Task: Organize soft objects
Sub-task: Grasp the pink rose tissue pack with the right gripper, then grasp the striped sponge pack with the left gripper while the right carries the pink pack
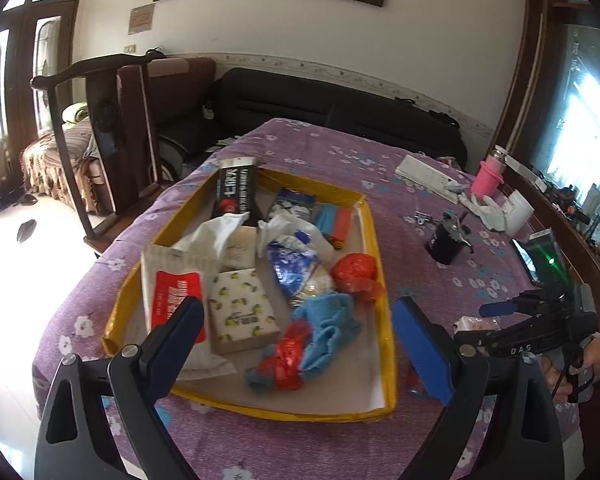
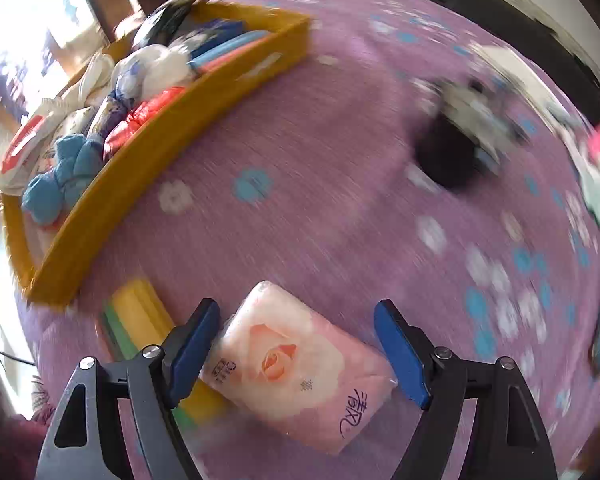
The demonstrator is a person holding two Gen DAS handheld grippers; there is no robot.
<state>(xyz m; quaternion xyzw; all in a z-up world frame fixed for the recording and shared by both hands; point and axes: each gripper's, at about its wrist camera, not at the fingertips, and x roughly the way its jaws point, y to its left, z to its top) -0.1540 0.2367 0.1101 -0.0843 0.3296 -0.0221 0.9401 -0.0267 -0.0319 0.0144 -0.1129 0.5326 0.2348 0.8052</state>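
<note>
Blue fingers of the right gripper (image 2: 298,354) stand wide apart, and the pink tissue pack (image 2: 296,364) lies flat on the desk (image 2: 320,152) right between them. One corner of the pack is just beside the left finger; the right finger is clear of it. Nothing is squeezed yet. The pack's long side runs slantwise across the gap, so I think the fingers must turn a little before they close. Yellow and green sponges (image 2: 140,320) peek out past the left finger. The left gripper (image 1: 300,344) is released too, holding nothing, over the yellow tray (image 1: 384,280) of soft things. The right hand is nearer the pack.
</note>
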